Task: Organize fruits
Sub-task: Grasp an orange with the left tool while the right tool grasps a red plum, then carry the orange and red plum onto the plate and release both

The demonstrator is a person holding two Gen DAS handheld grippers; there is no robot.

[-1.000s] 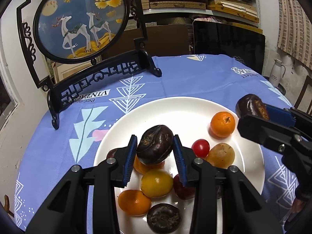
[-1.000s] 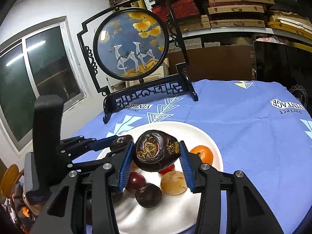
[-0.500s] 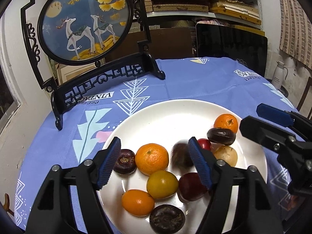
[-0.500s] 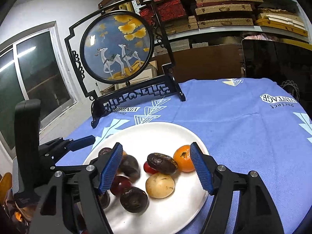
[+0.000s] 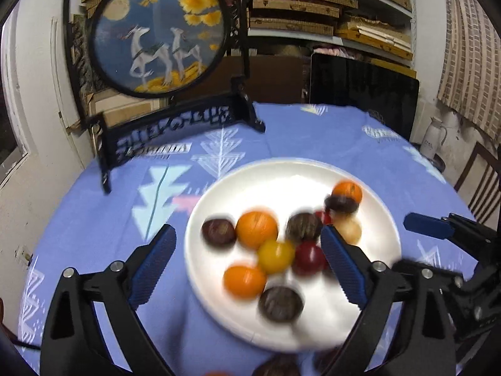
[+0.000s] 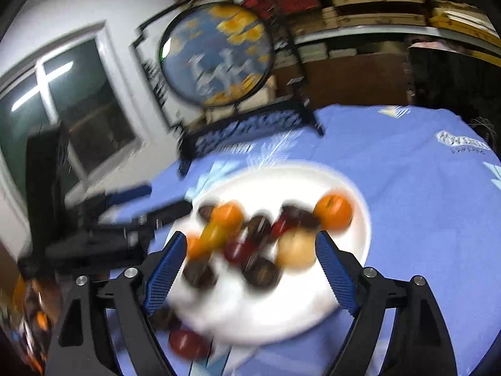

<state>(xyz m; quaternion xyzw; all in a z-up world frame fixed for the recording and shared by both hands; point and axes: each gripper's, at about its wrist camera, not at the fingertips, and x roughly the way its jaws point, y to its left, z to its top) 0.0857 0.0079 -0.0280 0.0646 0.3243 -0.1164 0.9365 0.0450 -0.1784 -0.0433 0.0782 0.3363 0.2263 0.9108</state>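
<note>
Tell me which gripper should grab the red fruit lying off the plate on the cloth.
Right, probably. The red fruit lies just below the right gripper, by its left finger, off the plate. The left gripper is also open, but its blurred view shows that fruit unclearly.

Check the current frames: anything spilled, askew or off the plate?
A few fruits lie off the white plate on the tablecloth at its near edge: a red one in the right wrist view, dark ones in the left. Both views are motion-blurred. Nothing looks spilled or damaged.

Deer screen (image 5: pixel 158 31), blue tablecloth (image 5: pixel 313 131), shelves (image 5: pixel 313 9)
</note>
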